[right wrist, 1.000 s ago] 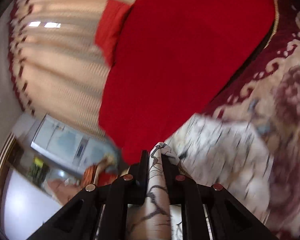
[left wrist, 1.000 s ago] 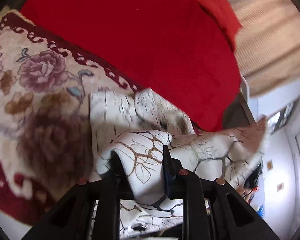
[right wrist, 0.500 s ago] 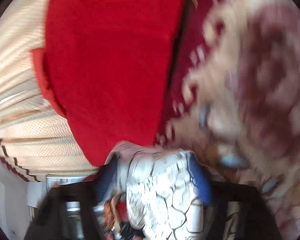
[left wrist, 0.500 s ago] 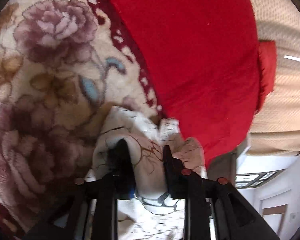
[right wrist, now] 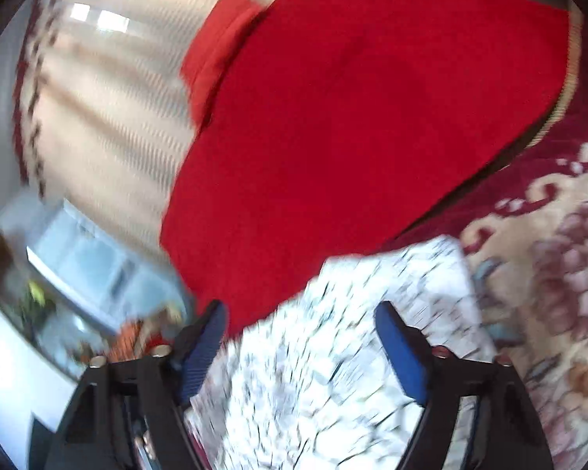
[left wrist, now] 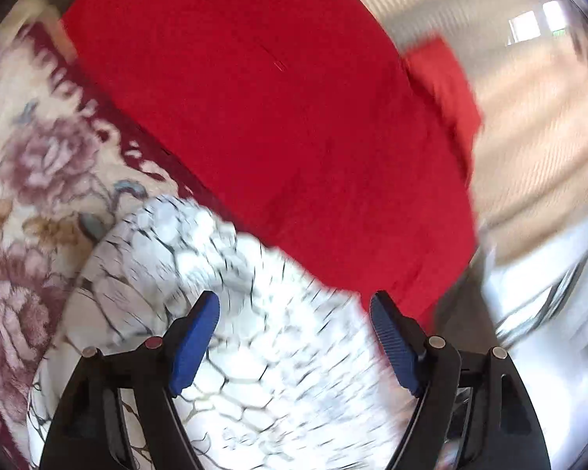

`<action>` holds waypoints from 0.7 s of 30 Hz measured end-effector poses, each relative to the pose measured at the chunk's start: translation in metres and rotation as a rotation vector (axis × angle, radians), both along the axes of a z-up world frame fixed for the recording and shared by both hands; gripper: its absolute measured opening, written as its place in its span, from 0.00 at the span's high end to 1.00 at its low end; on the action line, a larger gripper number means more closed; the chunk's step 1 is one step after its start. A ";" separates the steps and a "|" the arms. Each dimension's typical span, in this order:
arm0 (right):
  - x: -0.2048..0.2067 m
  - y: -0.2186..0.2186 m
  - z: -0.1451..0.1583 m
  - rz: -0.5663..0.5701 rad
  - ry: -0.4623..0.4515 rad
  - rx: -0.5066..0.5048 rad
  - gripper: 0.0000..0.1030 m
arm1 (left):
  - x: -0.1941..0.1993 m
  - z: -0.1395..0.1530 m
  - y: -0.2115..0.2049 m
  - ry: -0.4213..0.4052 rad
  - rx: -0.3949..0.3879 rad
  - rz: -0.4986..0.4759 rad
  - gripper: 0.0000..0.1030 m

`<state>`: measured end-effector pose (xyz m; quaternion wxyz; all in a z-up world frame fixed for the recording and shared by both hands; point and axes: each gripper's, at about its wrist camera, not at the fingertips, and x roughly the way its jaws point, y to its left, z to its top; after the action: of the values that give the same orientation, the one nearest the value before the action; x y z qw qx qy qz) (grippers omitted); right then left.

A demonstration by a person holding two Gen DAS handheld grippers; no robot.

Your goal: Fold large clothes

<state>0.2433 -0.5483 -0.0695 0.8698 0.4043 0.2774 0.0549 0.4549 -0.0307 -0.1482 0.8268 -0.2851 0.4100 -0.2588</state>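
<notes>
Both grippers hang spread over a white garment printed with dark crackle lines, which lies bunched on a flowered blanket beside a red cloth. The left gripper has just been opening, and its blue pads stand wide apart above the fabric without pressing on it. The right gripper has just been narrowing a little, yet its pads are still well apart, the garment blurred beneath them and gripped by neither. Cream curtains hang behind the red cloth.
</notes>
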 end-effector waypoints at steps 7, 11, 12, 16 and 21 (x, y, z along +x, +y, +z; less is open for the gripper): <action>0.030 0.052 -0.029 0.069 0.202 -0.206 0.26 | 0.002 -0.047 -0.036 0.088 0.400 0.008 0.23; 0.047 0.037 -0.091 0.070 0.465 -0.169 0.29 | 0.009 -0.064 -0.025 0.162 0.369 -0.009 0.23; 0.047 0.035 -0.094 0.070 0.468 -0.162 0.33 | 0.006 -0.060 -0.021 0.163 0.355 -0.006 0.23; 0.034 0.036 -0.074 0.023 0.389 -0.189 0.32 | -0.013 -0.041 -0.011 0.112 0.343 0.004 0.23; 0.029 0.069 -0.046 0.119 0.254 -0.260 0.32 | -0.049 -0.015 -0.022 0.012 0.413 -0.042 0.23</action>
<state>0.2719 -0.4789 -0.1160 0.8680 0.2753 0.4129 0.0183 0.4064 -0.0524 -0.1635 0.8597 -0.1025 0.4649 -0.1849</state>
